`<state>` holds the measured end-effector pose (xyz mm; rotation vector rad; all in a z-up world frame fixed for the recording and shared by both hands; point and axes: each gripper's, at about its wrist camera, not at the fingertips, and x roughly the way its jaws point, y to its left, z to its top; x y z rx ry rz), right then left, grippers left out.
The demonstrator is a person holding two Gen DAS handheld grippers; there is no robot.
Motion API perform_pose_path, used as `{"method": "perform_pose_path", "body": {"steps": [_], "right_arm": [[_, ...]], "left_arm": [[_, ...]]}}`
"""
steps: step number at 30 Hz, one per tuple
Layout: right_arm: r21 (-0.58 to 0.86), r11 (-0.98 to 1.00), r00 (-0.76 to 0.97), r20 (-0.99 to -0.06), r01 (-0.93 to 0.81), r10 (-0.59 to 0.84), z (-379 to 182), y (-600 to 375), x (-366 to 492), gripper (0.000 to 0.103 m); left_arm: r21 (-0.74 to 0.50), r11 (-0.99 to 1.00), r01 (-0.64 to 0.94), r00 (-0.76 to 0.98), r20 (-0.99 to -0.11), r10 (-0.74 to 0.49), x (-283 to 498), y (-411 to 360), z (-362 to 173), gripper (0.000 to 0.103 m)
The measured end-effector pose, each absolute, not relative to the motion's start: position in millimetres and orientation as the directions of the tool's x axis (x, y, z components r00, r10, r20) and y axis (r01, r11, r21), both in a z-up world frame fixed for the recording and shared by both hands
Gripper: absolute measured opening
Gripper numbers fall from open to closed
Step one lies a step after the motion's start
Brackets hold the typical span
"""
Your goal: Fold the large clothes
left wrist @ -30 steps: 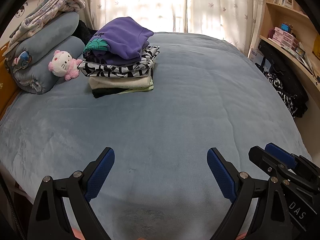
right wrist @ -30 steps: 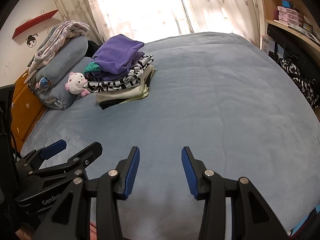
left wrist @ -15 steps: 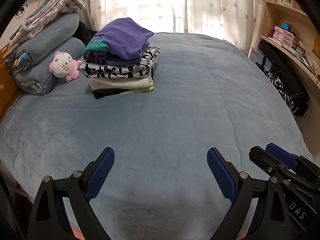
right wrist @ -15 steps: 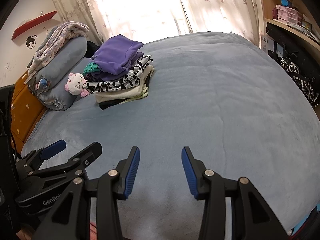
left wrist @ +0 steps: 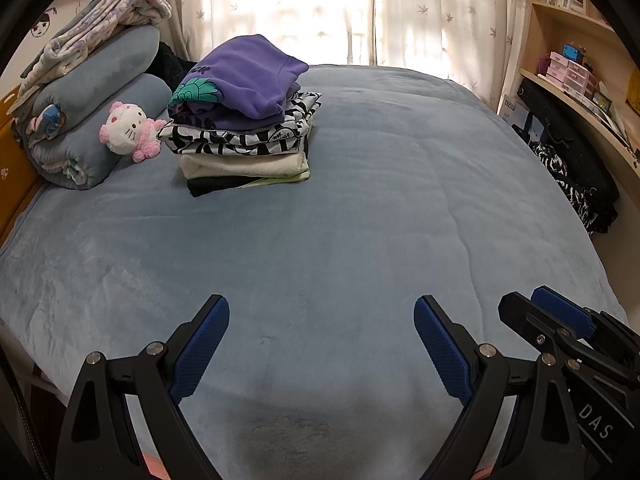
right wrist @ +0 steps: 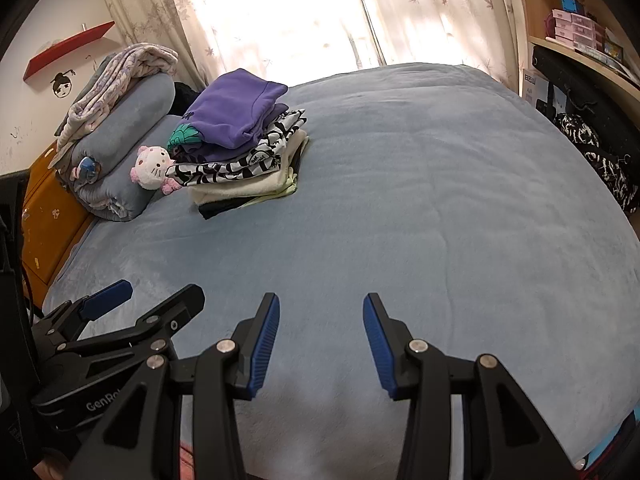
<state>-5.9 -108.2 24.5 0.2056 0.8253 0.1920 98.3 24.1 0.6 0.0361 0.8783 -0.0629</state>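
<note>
Sunlit curtains fill the top of both views, and below them a wide bed with a blue-grey blanket takes up most of each frame. Toward the upper left of the blanket sits a stack of folded clothes: a purple garment on top, a black-and-white patterned piece under it, then a cream layer and something dark at the bottom. Just left of the stack lies a pink and white plush toy, resting against rolled grey bedding with a pale flowered quilt draped over it. Wooden shelves run along the right edge, dark clothing heaped below them.

At the bottom of the left wrist view the left gripper hangs over the bare blanket, its blue pads wide apart with nothing between them. The right gripper is beside it, low in its own view, jaws parted more narrowly and likewise empty. Neither touches the stack, which lies well apart from both.
</note>
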Motion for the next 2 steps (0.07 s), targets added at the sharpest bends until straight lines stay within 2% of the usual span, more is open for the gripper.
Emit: {"method": "perform_pose_path", "body": {"steps": [2], "right_arm": [[0.254, 0.963, 0.663, -0.707, -0.087, 0.247, 24.5, -107.8, -6.2, 0.044]], "left_arm": [[0.005, 0.998, 0.068, 0.636, -0.771, -0.039, 97.9, 24.7, 0.4, 0.093]]}}
